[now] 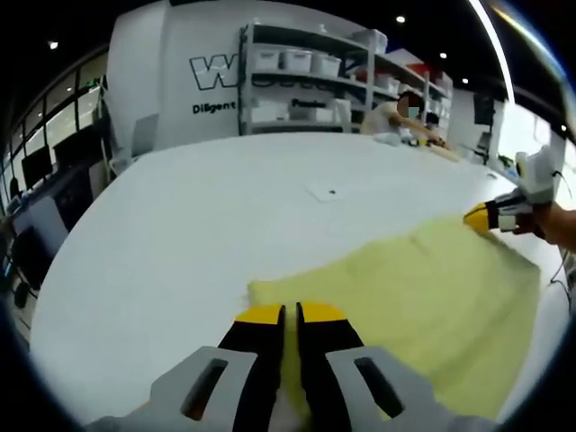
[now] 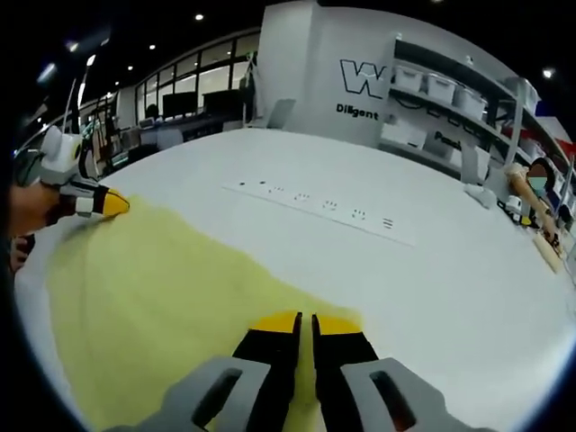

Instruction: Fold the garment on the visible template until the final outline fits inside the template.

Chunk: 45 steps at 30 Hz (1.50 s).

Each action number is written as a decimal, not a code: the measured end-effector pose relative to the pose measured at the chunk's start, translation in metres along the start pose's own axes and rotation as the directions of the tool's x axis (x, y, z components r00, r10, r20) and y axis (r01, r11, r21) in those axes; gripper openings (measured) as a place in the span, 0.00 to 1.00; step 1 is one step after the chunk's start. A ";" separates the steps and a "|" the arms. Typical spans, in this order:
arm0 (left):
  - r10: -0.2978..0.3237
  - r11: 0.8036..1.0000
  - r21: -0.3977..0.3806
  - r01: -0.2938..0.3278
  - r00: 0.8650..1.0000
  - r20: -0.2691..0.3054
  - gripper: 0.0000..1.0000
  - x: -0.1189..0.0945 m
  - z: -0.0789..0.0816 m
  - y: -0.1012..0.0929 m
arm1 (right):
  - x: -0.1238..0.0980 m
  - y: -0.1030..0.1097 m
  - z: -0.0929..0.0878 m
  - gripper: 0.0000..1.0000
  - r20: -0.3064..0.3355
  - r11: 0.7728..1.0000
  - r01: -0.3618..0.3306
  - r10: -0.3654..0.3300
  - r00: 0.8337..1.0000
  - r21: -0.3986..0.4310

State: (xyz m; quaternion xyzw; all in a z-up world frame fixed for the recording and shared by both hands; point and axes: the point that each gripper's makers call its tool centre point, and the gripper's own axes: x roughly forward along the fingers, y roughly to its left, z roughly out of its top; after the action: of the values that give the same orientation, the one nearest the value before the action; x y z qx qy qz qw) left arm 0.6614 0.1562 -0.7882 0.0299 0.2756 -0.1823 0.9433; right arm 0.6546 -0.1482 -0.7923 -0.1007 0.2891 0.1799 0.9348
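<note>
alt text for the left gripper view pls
The left gripper is shut on the near edge of a yellow garment spread on a white table. The right gripper pinches the garment's far corner; shelves stand behind.

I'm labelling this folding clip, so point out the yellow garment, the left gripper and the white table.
yellow fabric garment [image 1: 441,297], left gripper view, flat middle.
left gripper [image 1: 291,311], left gripper view, between its yellow tips.
white table [image 2: 378,261], right gripper view, bare top.
</note>
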 end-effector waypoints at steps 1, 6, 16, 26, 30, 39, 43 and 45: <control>-0.002 1.000 -0.007 0.003 1.000 0.003 0.06 0.000 0.001 -0.001 | -0.001 0.000 0.001 0.05 0.003 1.000 0.001 -0.001 1.000 0.000; -0.019 1.000 -0.015 0.019 1.000 0.014 0.11 -0.001 0.003 -0.007 | -0.003 0.003 0.002 0.08 0.011 1.000 0.001 -0.001 1.000 -0.002; -0.027 0.999 -0.039 0.028 0.999 0.020 0.26 -0.002 0.005 -0.012 | -0.010 0.008 0.009 0.22 0.035 1.000 -0.007 0.008 0.999 -0.016; -0.012 0.998 -0.056 0.014 1.000 0.022 0.44 -0.006 0.008 -0.010 | -0.014 0.016 0.012 0.41 0.050 1.000 -0.026 0.027 0.998 -0.012; -0.014 0.998 -0.054 0.016 0.999 0.032 0.57 -0.008 0.010 -0.013 | -0.015 0.021 0.013 0.53 0.056 0.999 -0.042 0.042 0.998 0.000; -0.025 0.998 -0.050 0.027 0.999 0.029 0.66 -0.012 0.010 -0.022 | -0.024 0.022 0.015 0.58 0.069 0.999 -0.048 0.046 0.997 0.013; -0.024 0.999 -0.048 0.026 0.999 0.033 0.67 -0.017 0.012 -0.022 | -0.030 0.024 0.019 0.60 0.082 0.998 -0.055 0.053 0.995 0.022; -0.023 0.999 -0.045 0.024 0.999 0.035 0.66 -0.020 0.014 -0.023 | -0.031 0.024 0.020 0.60 0.089 0.998 -0.055 0.052 0.995 0.023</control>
State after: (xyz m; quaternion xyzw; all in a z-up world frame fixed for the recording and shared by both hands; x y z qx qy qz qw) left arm 0.6441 0.1393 -0.7649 0.0023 0.2639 -0.1877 0.9461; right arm 0.6318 -0.1291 -0.7600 -0.0728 0.2525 0.2054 0.9427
